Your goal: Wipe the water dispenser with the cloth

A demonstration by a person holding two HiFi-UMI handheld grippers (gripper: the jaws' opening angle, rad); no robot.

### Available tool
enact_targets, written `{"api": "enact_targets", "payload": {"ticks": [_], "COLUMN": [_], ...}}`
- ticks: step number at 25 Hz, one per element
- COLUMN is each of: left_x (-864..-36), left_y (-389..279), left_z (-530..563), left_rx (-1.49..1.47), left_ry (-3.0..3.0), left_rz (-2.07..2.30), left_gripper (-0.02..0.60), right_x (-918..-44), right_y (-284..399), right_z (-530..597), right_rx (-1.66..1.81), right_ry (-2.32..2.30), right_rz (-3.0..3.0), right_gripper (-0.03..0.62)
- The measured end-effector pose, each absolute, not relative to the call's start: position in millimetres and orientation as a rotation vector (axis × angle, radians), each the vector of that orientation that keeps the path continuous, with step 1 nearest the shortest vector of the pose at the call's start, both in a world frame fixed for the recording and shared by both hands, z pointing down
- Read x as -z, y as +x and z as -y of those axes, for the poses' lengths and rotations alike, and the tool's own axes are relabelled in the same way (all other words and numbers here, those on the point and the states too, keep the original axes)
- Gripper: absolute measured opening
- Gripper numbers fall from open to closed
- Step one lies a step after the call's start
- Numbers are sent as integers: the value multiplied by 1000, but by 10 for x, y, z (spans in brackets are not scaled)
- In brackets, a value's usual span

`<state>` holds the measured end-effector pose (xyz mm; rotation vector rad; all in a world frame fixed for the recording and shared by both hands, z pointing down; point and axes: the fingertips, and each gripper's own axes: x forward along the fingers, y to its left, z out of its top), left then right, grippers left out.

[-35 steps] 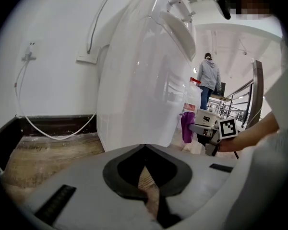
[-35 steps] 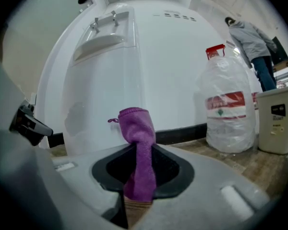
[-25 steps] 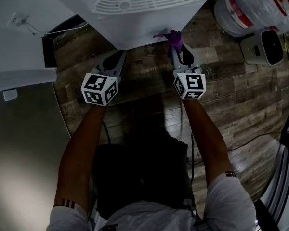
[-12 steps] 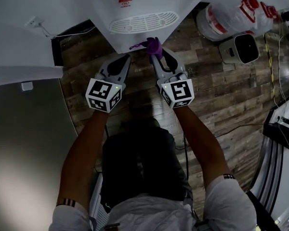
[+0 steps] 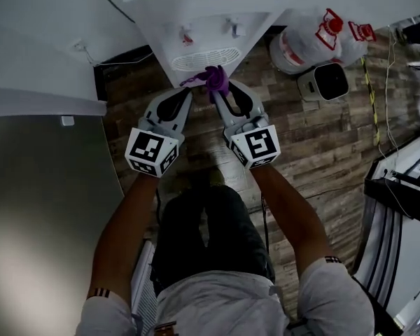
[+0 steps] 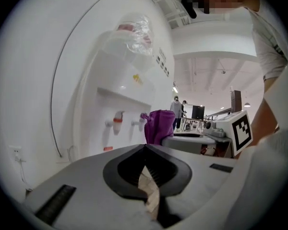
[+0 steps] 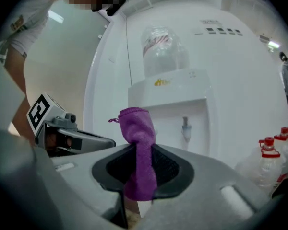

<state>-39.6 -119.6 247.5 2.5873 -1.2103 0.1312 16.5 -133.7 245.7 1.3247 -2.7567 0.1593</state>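
A white water dispenser (image 5: 206,30) stands in front of me, with two taps and a slotted drip tray (image 5: 194,61); its bottle (image 7: 163,49) sits on top. My right gripper (image 5: 218,89) is shut on a purple cloth (image 5: 215,79), whose free end sticks up past the jaws (image 7: 137,128) just short of the drip tray. My left gripper (image 5: 183,94) is beside it, shut and holding nothing. The dispenser's front and taps (image 6: 116,123) fill the left gripper view, with the cloth (image 6: 157,126) to the right.
A white wall with a socket (image 5: 77,46) and cable lies left of the dispenser. Spare water bottles with red caps (image 5: 315,37) and a small white appliance (image 5: 323,82) stand on the wood floor at right. Metal racks (image 5: 399,187) line the far right.
The head view has tilted up and back: the dispenser's taps and logo now show. Both grippers have drawn closer together near the drip tray, the cloth still held.
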Motion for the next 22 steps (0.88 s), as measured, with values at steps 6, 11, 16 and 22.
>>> {"api": "enact_targets", "payload": {"ticks": [6, 11, 16, 22], "left_x": [-1544, -811, -15, 750], "left_y": [-451, -479, -497, -564], "left_z": [1089, 1031, 940, 828], "left_rx": [-79, -37, 21, 90], "left_ry": [2614, 2664, 2744, 2767], "left_rz": [1258, 1281, 1298, 1314], "left_gripper": [-2, -2, -2, -2], "right_x": [-1498, -774, 22, 793], "right_y": [57, -37, -114, -129], "right_z": [1243, 1217, 1150, 1009], "right_rx": [-170, -184, -148, -84], "right_ry": [1311, 1290, 1285, 1285], "right_rz": [2827, 2883, 2948, 2997], "right_gripper": [95, 95, 95, 95]}}
